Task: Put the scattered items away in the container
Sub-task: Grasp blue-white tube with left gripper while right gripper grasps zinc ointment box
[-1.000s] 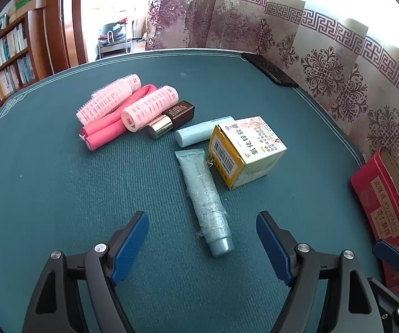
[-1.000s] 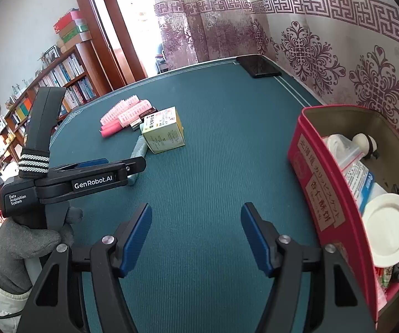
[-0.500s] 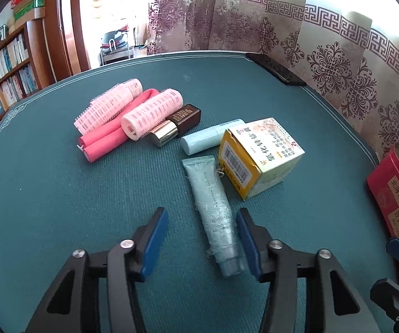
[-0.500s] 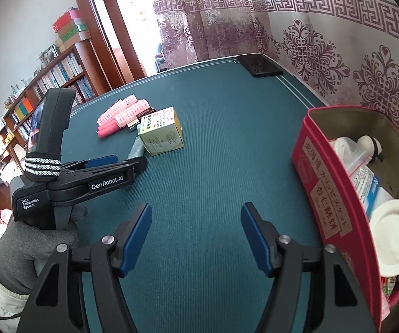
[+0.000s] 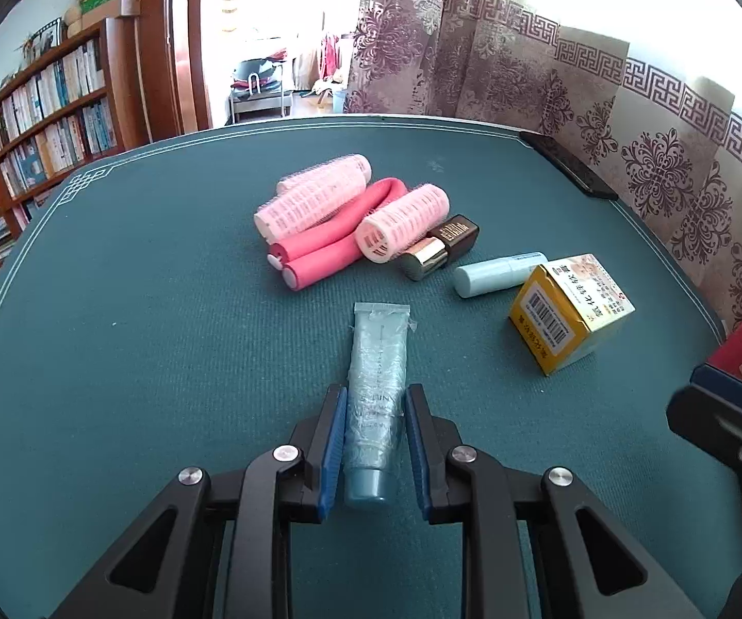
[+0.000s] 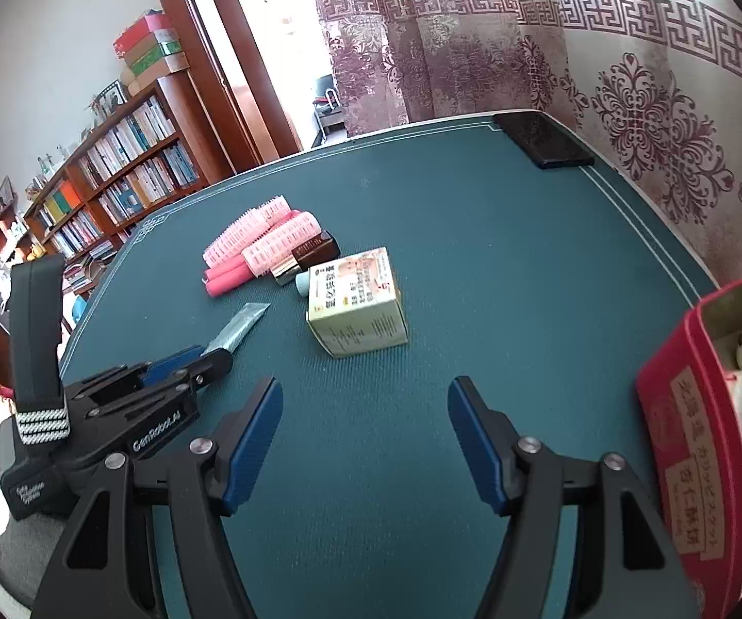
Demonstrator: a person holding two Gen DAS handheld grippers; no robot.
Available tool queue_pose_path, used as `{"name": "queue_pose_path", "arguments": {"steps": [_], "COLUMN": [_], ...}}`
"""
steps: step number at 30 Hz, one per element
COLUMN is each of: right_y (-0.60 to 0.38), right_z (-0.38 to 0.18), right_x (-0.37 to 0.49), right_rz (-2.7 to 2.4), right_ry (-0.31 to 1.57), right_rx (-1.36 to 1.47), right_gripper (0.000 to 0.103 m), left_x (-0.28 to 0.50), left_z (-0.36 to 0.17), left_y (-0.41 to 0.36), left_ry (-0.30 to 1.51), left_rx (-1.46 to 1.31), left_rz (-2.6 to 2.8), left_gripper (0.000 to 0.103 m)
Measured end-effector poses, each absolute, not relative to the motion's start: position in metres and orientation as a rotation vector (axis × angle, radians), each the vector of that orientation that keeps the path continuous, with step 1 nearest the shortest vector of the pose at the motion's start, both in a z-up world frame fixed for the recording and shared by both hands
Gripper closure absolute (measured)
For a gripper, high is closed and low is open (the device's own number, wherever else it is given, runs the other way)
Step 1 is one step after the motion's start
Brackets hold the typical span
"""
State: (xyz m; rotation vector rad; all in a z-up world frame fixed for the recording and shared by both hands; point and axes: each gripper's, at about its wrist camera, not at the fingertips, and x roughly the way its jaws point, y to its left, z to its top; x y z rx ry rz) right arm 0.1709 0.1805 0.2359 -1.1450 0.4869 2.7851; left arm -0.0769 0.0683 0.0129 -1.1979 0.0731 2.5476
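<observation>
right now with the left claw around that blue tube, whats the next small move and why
Probably finish closing the left claw on the pale blue tube, then lift. Its blue pads flank the tube near the cap end, seemingly touching or nearly so, and the tube lies flat on the green table. The red container sits to the right, beside the open right claw.

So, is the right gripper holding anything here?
No, the right gripper hangs wide open over bare table, nothing between its fingers.
</observation>
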Motion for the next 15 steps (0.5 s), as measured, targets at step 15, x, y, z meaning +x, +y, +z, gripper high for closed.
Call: {"name": "queue_pose_path", "arguments": {"steps": [15], "right_y": [0.176], "right_z": [0.216], "right_x": [0.095], "right_rz": [2.732], "right_ry": [0.423], "right_rx": [-1.221], "right_gripper": [0.033], "left_x": [-0.082], "left_z": [0.005], "left_y": [0.061], "left_ry": [0.005], "left_rx": [-1.213], "left_rz": [2.517], "left_gripper": [0.079]}}
